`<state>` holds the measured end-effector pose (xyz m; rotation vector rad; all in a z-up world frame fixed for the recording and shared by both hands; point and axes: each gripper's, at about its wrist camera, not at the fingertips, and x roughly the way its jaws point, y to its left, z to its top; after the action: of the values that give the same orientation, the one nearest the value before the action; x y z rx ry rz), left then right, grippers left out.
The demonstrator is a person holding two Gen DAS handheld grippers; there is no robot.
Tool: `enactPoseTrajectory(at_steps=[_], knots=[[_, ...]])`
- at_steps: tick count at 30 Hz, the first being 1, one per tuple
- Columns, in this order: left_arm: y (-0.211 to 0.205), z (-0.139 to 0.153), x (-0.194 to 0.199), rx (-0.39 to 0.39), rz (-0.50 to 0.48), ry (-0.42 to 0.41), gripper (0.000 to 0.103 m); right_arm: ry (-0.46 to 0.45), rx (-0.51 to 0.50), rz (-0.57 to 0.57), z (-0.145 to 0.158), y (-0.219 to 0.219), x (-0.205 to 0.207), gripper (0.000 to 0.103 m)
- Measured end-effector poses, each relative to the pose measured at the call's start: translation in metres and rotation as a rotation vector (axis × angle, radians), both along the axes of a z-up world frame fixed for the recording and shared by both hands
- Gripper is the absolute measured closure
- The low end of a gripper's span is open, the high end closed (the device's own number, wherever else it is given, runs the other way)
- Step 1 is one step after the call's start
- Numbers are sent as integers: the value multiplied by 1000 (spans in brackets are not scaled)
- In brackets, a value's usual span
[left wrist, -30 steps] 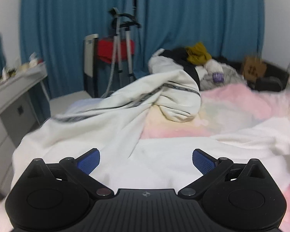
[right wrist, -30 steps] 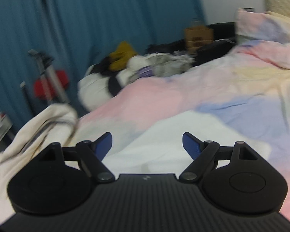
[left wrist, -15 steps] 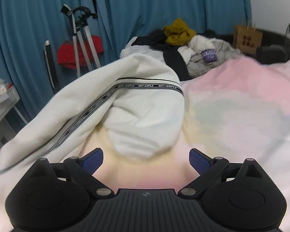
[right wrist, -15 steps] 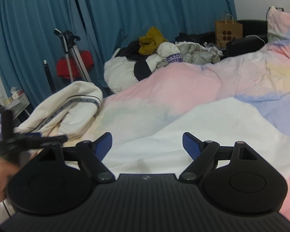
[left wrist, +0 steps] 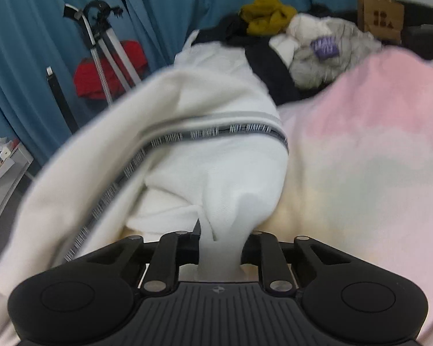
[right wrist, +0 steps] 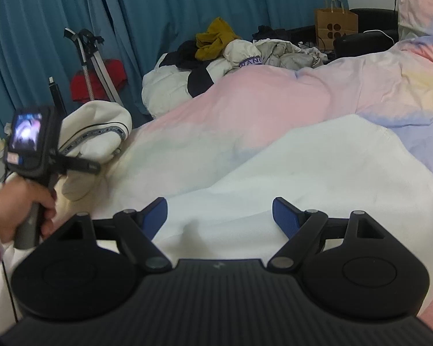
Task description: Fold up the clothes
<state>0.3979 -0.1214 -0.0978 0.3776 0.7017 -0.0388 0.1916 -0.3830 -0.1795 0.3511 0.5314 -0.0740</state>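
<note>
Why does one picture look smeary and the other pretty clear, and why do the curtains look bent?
Left wrist view: motion blur smears the white garment and its lettered stripe, though the left tongs, pinching the cloth, stay crisp. Right wrist view: mostly sharp, with only the hand and its handle blurred; the open right tongs are clear. In both, the fisheye lens bows the blue curtains and darkens the corners.

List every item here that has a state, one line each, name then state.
left tool: shut on the white garment.
right tool: open, empty, over the white fabric.
white garment: bunched, sleeve end pinched and lifted, not folded.
white fabric: spread flat on the bed.
clothes pile: heaped, unfolded.
paper bag: upright.
curtains: drawn shut.
</note>
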Motion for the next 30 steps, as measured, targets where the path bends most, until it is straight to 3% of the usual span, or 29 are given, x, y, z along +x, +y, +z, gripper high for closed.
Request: enactPoseTrajectory(at_steps=[4, 8, 12, 14, 16, 21, 23, 25, 30], knots=[[-12, 70, -22, -142, -53, -69, 87, -22, 0, -12, 7, 0, -8, 21], [-42, 139, -44, -279, -174, -116, 87, -34, 0, -31, 13, -2, -15, 21], [-76, 178, -52, -393, -274, -140, 86, -41, 19, -53, 15, -8, -18, 21], [-94, 179, -49, -440, -290, -114, 84, -43, 31, -67, 15, -12, -19, 21], [-108, 163, -42, -465, -289, -62, 72, -41, 47, -71, 13, -16, -18, 21], [-118, 87, -25, -446, -265, 67, 53, -28, 82, -70, 6, -24, -15, 21], [-90, 75, -42, -426, -246, 68, 43, -18, 96, -64, 1, -27, -13, 21], [-60, 65, -61, -405, -226, 63, 23, -14, 131, -55, -3, -32, -11, 21], [17, 41, -109, -351, -176, 50, 14, -12, 257, -18, -12, -38, -6, 21]])
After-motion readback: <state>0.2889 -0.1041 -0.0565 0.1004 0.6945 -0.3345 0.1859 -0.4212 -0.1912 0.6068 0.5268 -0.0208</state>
